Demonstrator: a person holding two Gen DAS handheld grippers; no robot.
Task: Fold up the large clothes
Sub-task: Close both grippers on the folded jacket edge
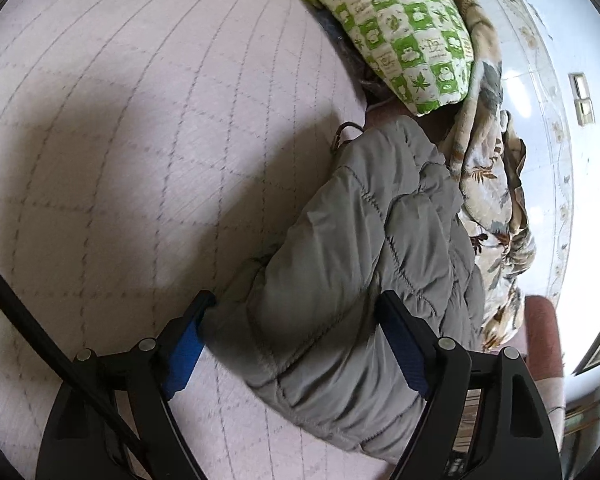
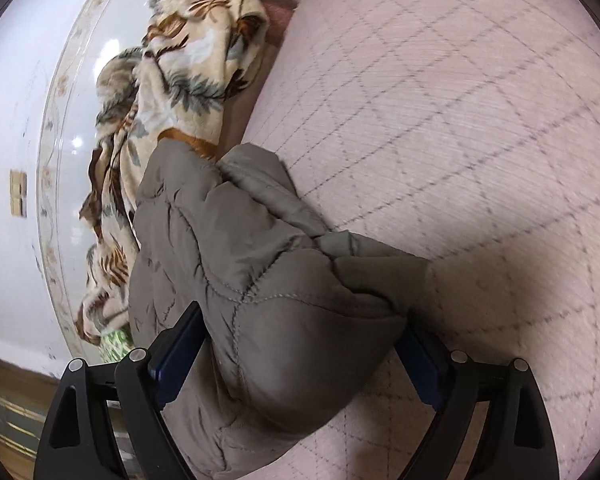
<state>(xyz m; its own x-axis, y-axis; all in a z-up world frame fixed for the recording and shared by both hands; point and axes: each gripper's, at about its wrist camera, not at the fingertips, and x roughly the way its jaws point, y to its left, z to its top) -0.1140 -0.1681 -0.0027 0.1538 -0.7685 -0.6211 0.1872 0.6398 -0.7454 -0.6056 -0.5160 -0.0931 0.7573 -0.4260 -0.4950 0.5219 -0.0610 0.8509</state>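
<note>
While the quilted pink bed cover [image 1: 120, 152] is serving as the folding surface, the grey padded jacket [image 1: 360, 264] is lying bunched along its far side, just beside a leaf-print blanket [image 2: 172, 80] and a green checked pillow [image 1: 404, 28]. The left gripper [image 1: 296, 316] is spreading wide around one end, apparently not clamping; the right gripper [image 2: 300, 328] is straddling the other bulky fold, though whether it is pinching I cannot tell.
</note>
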